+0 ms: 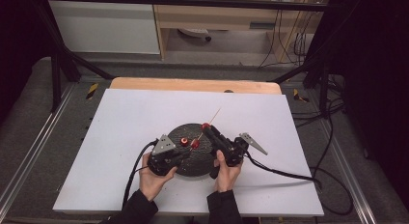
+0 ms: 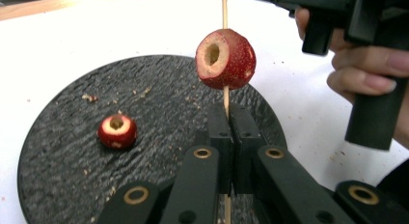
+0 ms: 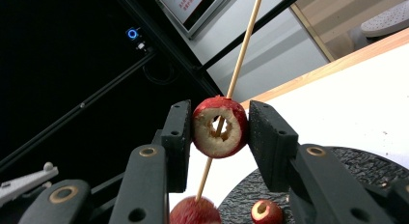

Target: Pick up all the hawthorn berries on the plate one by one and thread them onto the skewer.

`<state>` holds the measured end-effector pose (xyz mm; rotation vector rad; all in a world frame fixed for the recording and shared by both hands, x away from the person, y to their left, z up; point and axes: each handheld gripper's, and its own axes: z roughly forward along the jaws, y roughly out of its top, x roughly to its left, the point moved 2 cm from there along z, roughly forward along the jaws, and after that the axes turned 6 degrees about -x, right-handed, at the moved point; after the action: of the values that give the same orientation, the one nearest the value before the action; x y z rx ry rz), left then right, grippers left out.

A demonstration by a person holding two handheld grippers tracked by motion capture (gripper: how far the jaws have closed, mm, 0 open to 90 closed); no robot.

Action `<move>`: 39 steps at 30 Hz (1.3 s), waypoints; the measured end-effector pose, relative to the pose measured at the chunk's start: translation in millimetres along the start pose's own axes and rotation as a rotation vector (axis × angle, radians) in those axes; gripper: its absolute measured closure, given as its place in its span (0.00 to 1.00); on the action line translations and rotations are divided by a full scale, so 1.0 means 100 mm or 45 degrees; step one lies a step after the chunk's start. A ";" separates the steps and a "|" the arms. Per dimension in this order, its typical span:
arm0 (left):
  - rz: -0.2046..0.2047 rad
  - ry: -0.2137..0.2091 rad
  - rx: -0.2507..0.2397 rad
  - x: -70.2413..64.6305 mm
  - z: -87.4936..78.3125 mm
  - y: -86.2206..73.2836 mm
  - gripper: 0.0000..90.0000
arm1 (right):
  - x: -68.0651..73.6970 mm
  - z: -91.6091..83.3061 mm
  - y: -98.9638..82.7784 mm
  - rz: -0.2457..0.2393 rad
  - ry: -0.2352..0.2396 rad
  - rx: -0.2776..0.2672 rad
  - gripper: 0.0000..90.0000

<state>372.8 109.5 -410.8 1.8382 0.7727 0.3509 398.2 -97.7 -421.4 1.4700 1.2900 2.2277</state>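
My left gripper [image 2: 233, 110] is shut on a thin wooden skewer [image 2: 225, 96] that stands up from its jaws. A cored red fruit [image 2: 225, 59] is threaded on the skewer just above them. My right gripper [image 3: 219, 113] is shut on a second cored red fruit [image 3: 226, 139], with the skewer [image 3: 242, 50] running through its hole. The threaded fruit [image 3: 195, 210] hangs lower on the stick. A third cored fruit [image 2: 117, 131] lies on the black round plate [image 2: 58, 151]. In the high view both grippers [image 1: 188, 150] [image 1: 207, 128] meet over the plate [image 1: 193, 166].
The plate sits on a white sheet [image 1: 125, 122] over a wooden table [image 1: 193, 84]. Crumbs dot the plate. Cables [image 1: 284, 173] trail from the grippers across the sheet. The right hand [image 2: 366, 64] is close to the skewer's upper end. A black frame [image 1: 62, 64] surrounds the table.
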 end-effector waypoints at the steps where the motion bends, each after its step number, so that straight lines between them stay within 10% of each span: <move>1: 0.003 0.002 0.000 0.00 0.01 0.01 0.98 | 0.00 0.00 0.00 -0.002 0.000 0.001 0.69; 18: 0.019 -0.016 0.000 0.02 0.07 0.08 0.98 | -0.01 -0.02 0.01 -0.011 0.012 0.061 0.67; 39: 0.023 0.017 0.056 0.31 -0.38 -0.21 0.98 | -0.17 -0.18 0.18 -0.301 -0.056 0.475 0.06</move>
<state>366.9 161.5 -418.7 1.8866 0.7788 0.3610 397.5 -128.4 -422.0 1.3769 1.8329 1.8676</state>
